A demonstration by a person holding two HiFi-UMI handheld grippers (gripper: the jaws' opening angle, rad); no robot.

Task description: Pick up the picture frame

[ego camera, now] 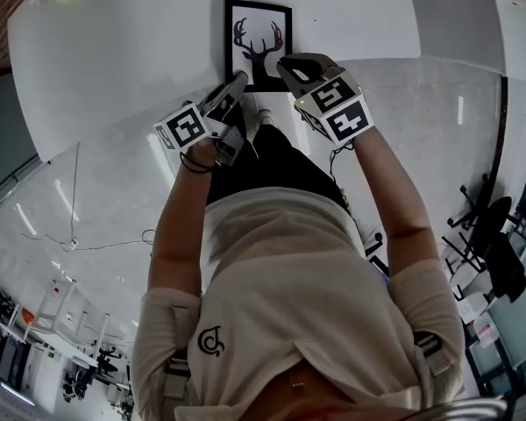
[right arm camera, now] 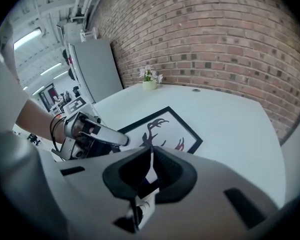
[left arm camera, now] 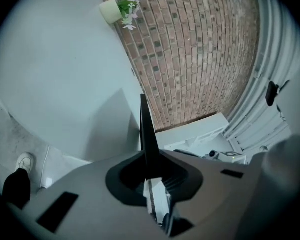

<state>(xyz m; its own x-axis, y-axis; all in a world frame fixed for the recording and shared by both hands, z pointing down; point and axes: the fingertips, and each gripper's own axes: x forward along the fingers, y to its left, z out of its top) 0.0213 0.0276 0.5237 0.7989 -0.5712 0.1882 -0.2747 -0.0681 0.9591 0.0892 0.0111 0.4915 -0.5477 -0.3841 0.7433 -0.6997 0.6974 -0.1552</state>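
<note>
Black-rimmed rectangular picture frame (ego camera: pixel 258 46) holding a deer-silhouette print, at twelve o'clock over a white rounded tabletop (ego camera: pixel 131 51). The left gripper (ego camera: pixel 242 77) is clamped on its seven o'clock corner, and the right gripper (ego camera: pixel 285 63) on its five o'clock corner.

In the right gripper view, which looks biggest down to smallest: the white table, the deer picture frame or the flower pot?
Largest: white table.
Then: picture frame.
Smallest: flower pot, though it stands farthest from the camera, so it looks smaller than it is.
</note>
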